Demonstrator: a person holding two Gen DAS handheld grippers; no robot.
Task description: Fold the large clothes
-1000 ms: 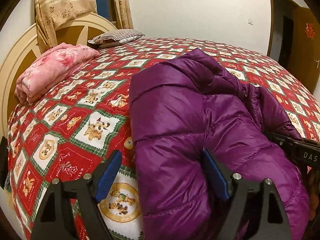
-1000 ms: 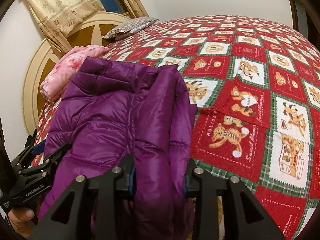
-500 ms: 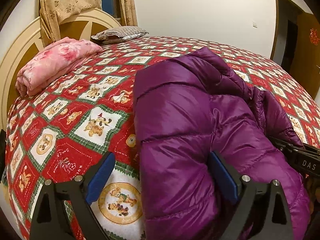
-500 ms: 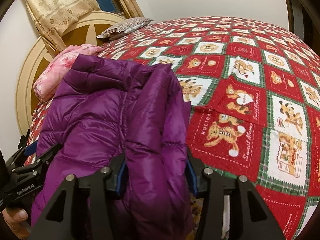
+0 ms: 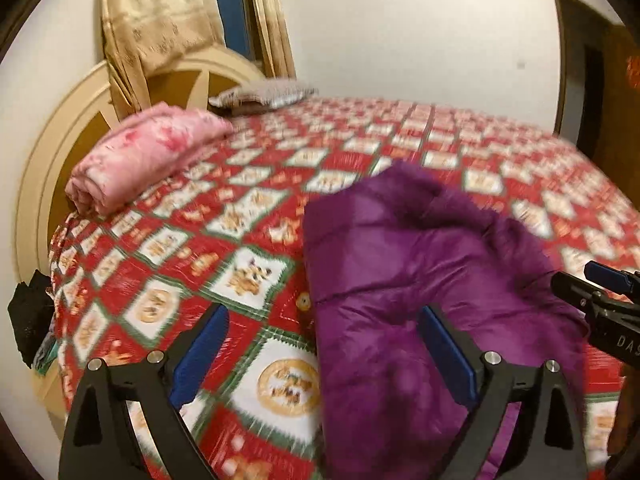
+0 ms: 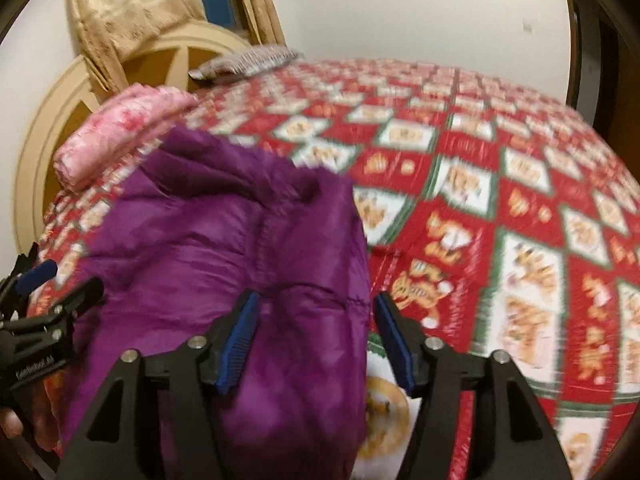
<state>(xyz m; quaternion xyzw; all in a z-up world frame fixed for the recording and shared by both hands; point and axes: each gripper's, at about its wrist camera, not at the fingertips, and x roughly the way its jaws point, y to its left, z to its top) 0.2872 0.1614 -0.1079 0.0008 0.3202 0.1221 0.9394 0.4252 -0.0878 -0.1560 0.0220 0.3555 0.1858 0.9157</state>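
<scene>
the jacket [image 5: 420, 280] lay bunched at the bed's [image 5: 248, 240] near edge. your left tongs [image 5: 320, 352] stood wide open; your right tongs [image 6: 314, 336] were opening, jacket between the pads, unpressed. it looked puffy, light, slippery: pinch a seam or hem.

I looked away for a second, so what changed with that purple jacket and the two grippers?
The right hand-held gripper was clamped on the purple jacket; its jaws are now opening and the pads have let go. The left hand-held gripper spread a bit wider, holding nothing. Both views now show more wall and headboard, as if the grippers lifted. The jacket, the pink blanket and the pillow stayed put.
</scene>
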